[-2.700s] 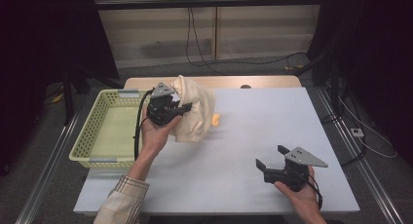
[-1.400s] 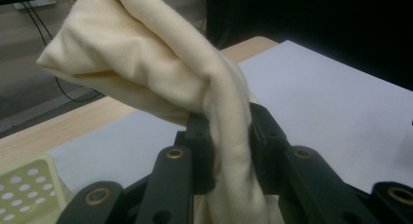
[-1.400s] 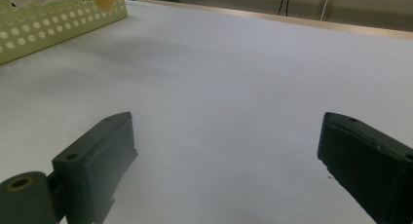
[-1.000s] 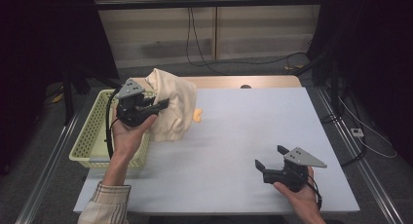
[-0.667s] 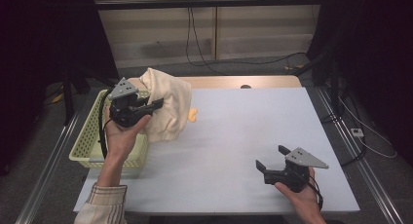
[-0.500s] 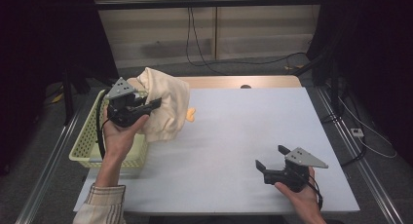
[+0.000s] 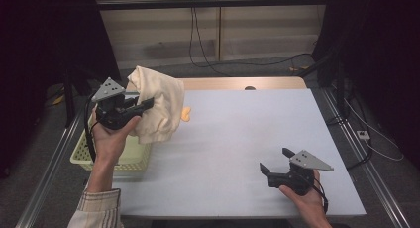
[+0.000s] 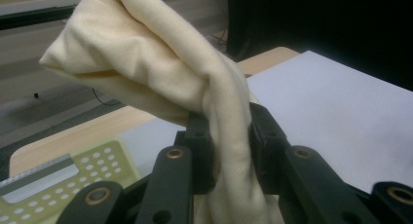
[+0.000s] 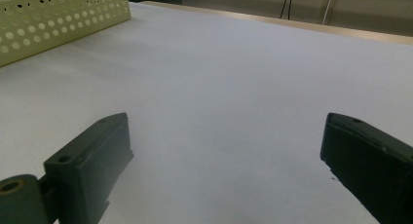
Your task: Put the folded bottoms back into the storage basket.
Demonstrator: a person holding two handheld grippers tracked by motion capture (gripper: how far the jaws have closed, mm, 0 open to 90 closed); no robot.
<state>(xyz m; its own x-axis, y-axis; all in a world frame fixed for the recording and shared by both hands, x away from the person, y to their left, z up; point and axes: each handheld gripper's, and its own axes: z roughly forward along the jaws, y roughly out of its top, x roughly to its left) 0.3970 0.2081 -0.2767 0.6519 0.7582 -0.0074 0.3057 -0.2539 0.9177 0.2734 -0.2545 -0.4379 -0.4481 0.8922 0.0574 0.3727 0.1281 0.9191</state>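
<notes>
A cream cloth (image 7: 157, 103) hangs bunched in the air over the table's left edge, above the near end of a pale green perforated basket (image 7: 130, 156). My left gripper (image 7: 143, 105) is shut on the cloth, and in the left gripper view the fabric (image 8: 160, 73) is pinched between the two black jaws of that gripper (image 8: 229, 141). An orange patch (image 7: 185, 114) shows just right of the cloth. My right gripper (image 7: 274, 161) rests open near the table's front right, and its jaws (image 9: 226, 158) stand wide apart over bare table.
The basket (image 9: 44, 19) sits at the table's left side, partly off the white tabletop (image 7: 247, 134). A wooden strip (image 7: 237, 83) runs along the far edge. Cables hang from the wall behind. Dark curtains flank both sides.
My left gripper has carried the cloth leftward and slightly up, from the table's middle-left to above the basket. The right gripper has stayed in place.
</notes>
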